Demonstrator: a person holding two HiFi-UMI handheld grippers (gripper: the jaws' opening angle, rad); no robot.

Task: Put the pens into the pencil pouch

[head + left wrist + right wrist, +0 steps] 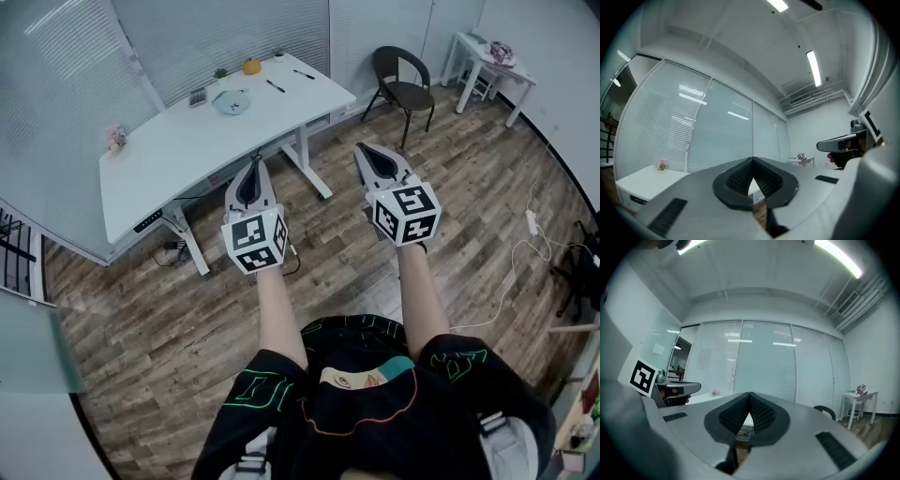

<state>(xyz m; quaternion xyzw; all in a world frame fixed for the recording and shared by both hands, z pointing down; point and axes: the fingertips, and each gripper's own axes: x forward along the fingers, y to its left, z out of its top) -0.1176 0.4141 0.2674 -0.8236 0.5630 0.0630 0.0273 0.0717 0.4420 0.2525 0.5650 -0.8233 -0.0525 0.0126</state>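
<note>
nearest the head camera is the person's dark shirt with green and orange print. from it two bare forearms reach forward over the wood floor. each hand holds a gripper about level, the two side by side and apart.

the left gripper has its jaws pressed together at the tips with nothing between them. its own view shows the ribbed dark pads meeting in a point, with only the room beyond. the right gripper is the same, jaws closed tip to tip and empty. each carries a cube with black square markers at its rear, by the wrist.

well ahead of both grippers stands a white desk. two dark pens lie on its far right part, apart from each other, one nearer the corner. left of them a pale teal pouch lies flat on the desktop, near the pens but not touching them. around it sit an orange round thing, a small green plant and a dark flat gadget. pink flowers stand at the desk's left end.

right of the desk is a black chair, and past it a small white side table. a white power strip with its cable lies on the floor at the right.
</note>
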